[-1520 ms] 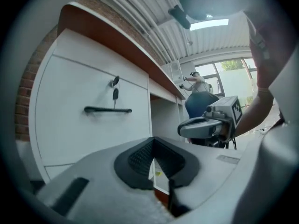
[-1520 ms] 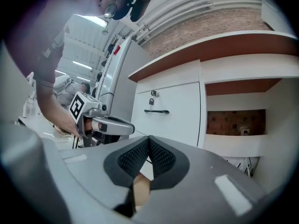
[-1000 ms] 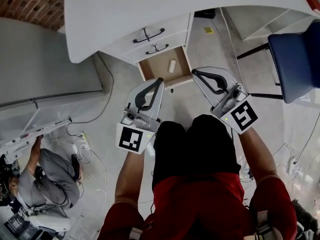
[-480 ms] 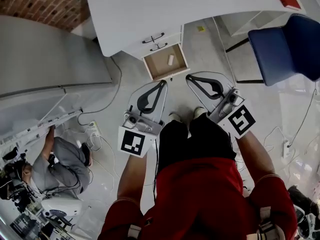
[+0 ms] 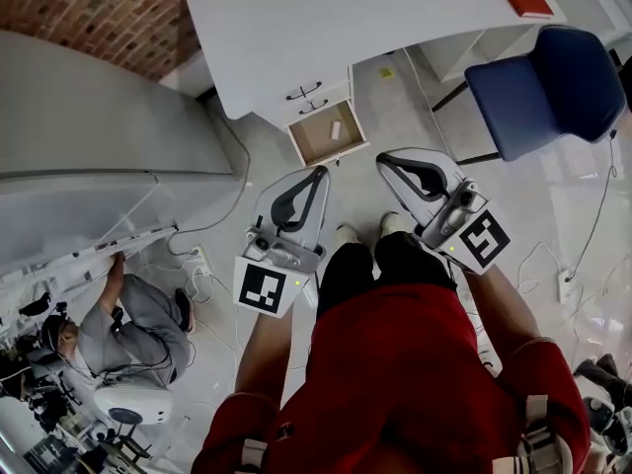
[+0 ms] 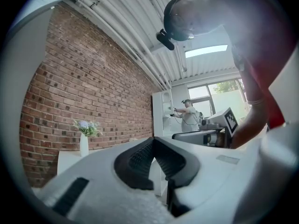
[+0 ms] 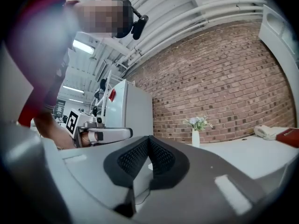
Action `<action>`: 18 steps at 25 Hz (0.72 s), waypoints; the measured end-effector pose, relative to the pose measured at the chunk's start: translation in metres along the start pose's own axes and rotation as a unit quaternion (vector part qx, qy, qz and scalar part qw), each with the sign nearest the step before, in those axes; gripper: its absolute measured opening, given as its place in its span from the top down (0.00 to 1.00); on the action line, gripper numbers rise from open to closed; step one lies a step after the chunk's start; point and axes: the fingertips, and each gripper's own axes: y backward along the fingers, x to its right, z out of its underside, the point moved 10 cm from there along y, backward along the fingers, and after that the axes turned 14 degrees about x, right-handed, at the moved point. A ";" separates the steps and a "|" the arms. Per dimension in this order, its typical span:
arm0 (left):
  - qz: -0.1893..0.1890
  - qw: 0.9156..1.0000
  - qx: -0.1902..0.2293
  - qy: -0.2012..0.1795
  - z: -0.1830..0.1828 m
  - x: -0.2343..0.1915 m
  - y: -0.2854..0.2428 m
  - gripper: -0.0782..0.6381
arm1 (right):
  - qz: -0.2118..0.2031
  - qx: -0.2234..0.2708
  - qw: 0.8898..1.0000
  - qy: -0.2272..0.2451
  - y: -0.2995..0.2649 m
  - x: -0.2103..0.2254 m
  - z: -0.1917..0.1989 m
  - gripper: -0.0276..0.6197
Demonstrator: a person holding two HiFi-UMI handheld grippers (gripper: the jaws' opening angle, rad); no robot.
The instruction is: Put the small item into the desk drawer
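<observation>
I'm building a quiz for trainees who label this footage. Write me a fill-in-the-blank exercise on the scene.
The desk drawer stands ____. The small item lies ____ the drawer. The chair near the desk is ____. The left gripper and right gripper both have ____ jaws.
Missing words: open, inside, blue, shut.

Left gripper (image 6: 153, 143): black ribbed pads pressed together, nothing between them. Ahead-left of it, slim white vase with pale flowers (image 6: 84, 143) against red brick wall (image 6: 98, 97). Ahead-right, distant person in white top (image 6: 189, 117) beside tall white cabinet (image 6: 163, 113).
</observation>
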 end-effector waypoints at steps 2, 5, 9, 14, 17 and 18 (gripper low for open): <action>0.002 1.000 0.000 0.002 -0.011 0.006 0.002 0.88 | 0.003 0.006 1.000 -0.006 0.004 -0.008 -0.009 0.94; 0.007 1.000 0.003 0.004 -0.020 0.018 0.004 0.88 | 0.001 0.014 1.000 -0.007 0.010 -0.020 -0.019 0.94; 0.012 1.000 0.006 0.003 -0.028 0.034 0.002 0.88 | -0.004 0.017 1.000 -0.004 0.021 -0.027 -0.029 0.94; 0.017 1.000 0.009 0.007 -0.036 0.042 0.002 0.88 | -0.002 0.017 1.000 0.004 0.027 -0.034 -0.039 0.94; 0.025 1.000 0.013 0.004 -0.038 0.045 0.004 0.88 | -0.005 0.016 1.000 0.011 0.030 -0.041 -0.042 0.94; 0.028 1.000 0.014 0.001 -0.038 0.046 0.006 0.88 | -0.006 0.014 1.000 0.012 0.031 -0.043 -0.043 0.94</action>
